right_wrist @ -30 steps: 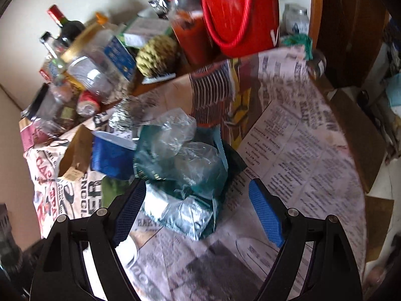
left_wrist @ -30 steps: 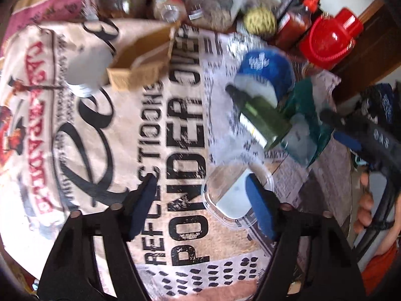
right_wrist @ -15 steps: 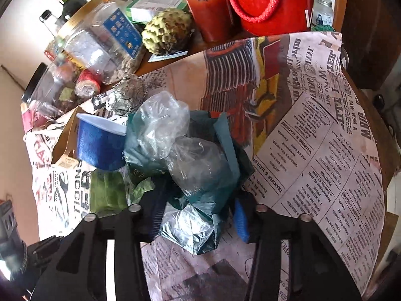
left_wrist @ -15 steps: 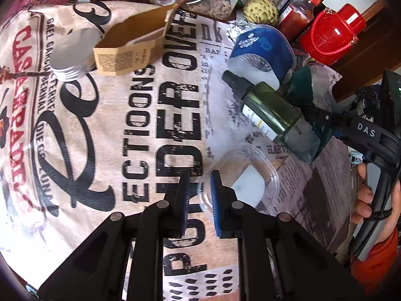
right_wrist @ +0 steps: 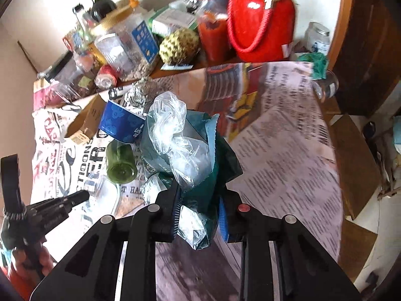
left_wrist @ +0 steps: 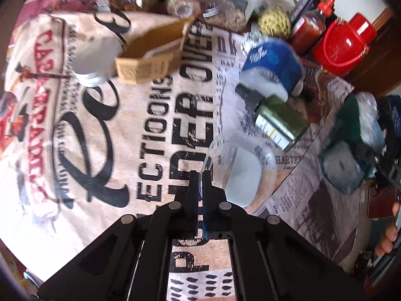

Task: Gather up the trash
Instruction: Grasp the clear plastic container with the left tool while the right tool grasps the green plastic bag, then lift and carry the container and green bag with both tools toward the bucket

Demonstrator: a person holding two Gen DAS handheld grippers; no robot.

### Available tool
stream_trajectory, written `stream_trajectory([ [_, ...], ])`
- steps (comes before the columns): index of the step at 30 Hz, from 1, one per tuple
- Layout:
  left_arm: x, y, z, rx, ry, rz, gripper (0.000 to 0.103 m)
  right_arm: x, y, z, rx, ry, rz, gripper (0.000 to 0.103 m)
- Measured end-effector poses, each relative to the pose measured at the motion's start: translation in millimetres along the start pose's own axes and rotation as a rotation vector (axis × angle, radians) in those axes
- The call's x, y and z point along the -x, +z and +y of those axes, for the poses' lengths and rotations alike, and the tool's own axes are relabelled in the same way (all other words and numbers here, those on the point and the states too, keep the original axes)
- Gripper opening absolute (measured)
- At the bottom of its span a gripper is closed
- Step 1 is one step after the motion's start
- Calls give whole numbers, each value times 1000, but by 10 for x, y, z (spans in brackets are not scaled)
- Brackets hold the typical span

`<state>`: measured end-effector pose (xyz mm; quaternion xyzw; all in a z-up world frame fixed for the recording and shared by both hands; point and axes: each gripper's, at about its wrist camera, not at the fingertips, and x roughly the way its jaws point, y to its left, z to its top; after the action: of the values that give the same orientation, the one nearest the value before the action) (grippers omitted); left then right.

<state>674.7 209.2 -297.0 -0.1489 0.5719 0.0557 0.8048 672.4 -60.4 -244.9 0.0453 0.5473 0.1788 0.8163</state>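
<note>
Printed tablecloth point(left_wrist: 155, 135), "PONDER" perhaps, blurred "HARVEY"

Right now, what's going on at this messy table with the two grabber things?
A person is clearing trash with a gripper in each hand. The left gripper has just closed on the rim of a clear plastic tub lying on the printed tablecloth. The right gripper has just closed on a crumpled bundle of teal and clear plastic bags. A green bottle, a blue cup and a cardboard box lie untouched on the table.
</note>
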Motion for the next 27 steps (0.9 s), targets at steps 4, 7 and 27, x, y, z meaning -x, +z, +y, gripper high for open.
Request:
stream_trajectory([
  [4,292,20,-73,-7,24,-60,1,254,-16,-53,16,-17,-45,23],
  [7,542,8,-168,-5,40,-111,1,515,-21,-77,40,-20,-92,23],
  [27,2379,-839,-1174,14,40,-500,1,2116,-398,-281,188,82,-408,23],
])
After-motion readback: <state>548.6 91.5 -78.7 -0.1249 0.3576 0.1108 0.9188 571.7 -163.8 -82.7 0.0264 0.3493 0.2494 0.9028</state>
